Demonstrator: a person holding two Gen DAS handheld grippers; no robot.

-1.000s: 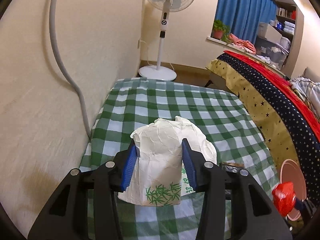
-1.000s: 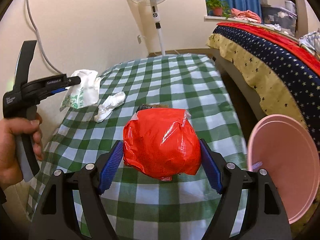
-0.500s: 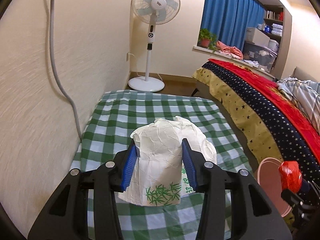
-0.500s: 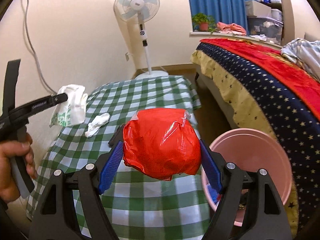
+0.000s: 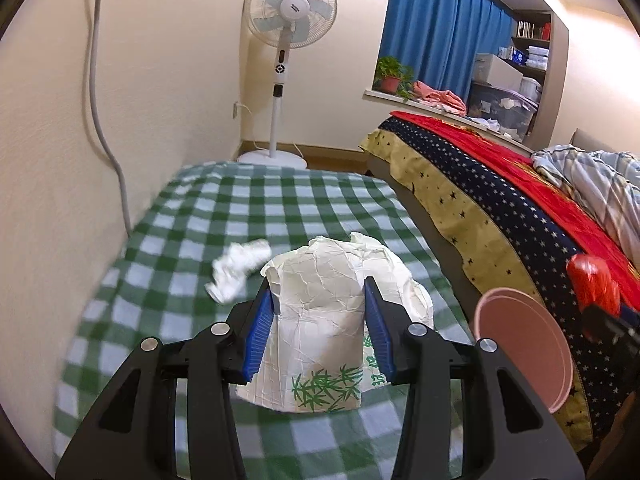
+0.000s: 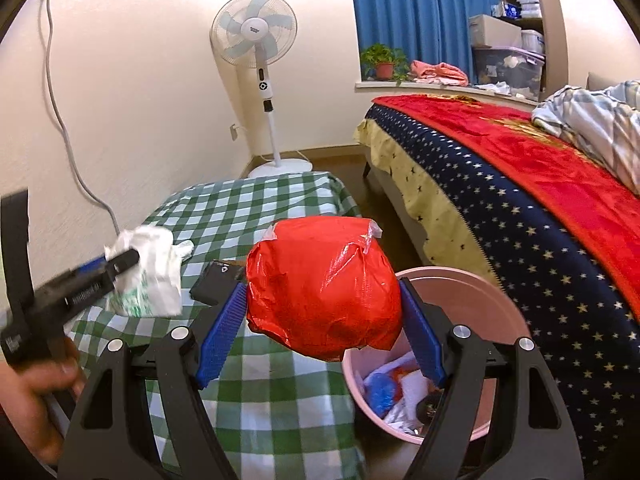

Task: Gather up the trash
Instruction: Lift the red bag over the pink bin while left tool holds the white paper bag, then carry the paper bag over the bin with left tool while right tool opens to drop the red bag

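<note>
— What do we record as changed?
— The right gripper (image 6: pixel 322 312), clenched on the red wrapper bundle (image 6: pixel 324 284), now hangs beside the rim of the pink bin (image 6: pixel 516 320); a second ago it was over the checked table (image 6: pixel 256 216). The left gripper (image 5: pixel 318 324) is lifted too, gripping the crumpled white bag (image 5: pixel 320 320).
— And the consequence?
— We judge the drop imminent. One white paper wad (image 5: pixel 240 268) remains on the cloth

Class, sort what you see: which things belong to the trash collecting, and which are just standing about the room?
Job: red bag in right gripper; white bag in left gripper; crumpled tissue; pink bin.
Bystanders: fan; potted plant; bed; curtain.
</note>
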